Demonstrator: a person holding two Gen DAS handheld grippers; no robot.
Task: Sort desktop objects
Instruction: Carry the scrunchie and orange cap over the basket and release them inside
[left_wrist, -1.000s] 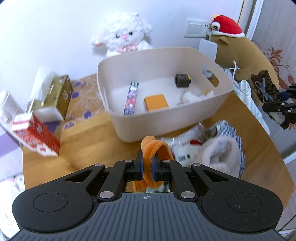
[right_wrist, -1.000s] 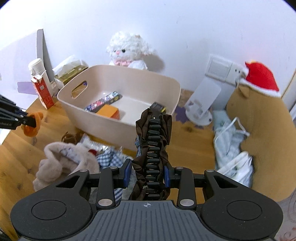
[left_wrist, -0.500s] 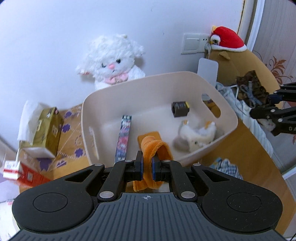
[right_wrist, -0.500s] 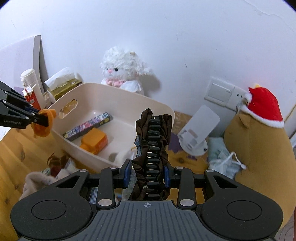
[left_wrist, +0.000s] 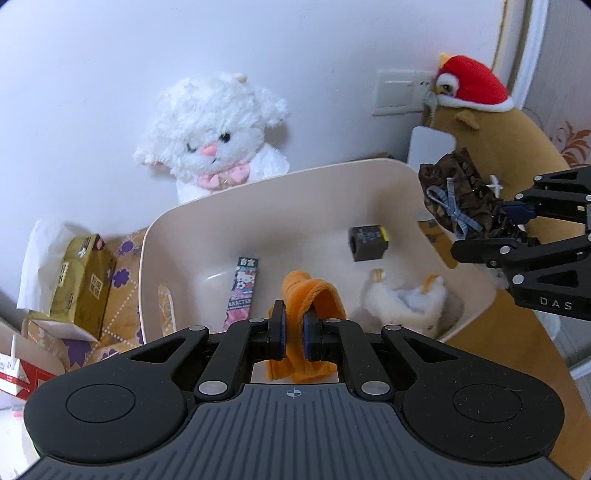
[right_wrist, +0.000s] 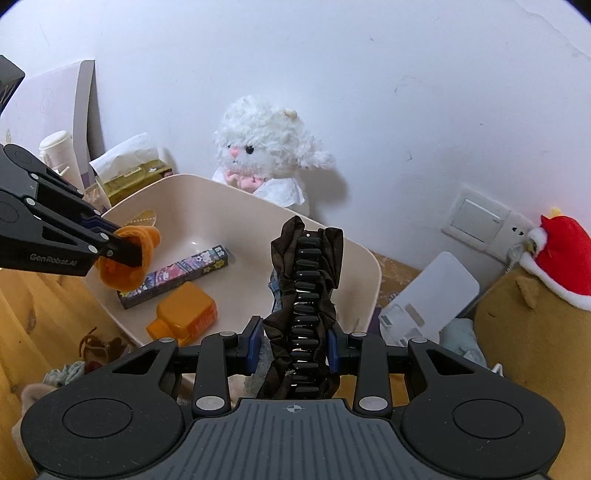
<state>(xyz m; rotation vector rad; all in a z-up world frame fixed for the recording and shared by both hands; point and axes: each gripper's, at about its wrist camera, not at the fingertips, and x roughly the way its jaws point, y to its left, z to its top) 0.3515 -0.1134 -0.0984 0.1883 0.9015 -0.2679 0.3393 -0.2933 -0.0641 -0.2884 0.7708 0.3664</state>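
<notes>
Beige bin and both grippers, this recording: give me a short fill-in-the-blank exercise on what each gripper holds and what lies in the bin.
1. The left gripper is shut on a soft fabric piece whose colour is ____.
2. The right gripper is shut on a dark brown hair ____.
3. Behind the beige bin, against the wall, sits a fluffy plush toy coloured ____.
4. The long printed box lies ____ the bin.

Missing words: orange; clip; white; inside

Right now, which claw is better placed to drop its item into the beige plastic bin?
Left. The left claw holds the orange cloth over the bin; the right claw hangs nearer the rim.
</notes>
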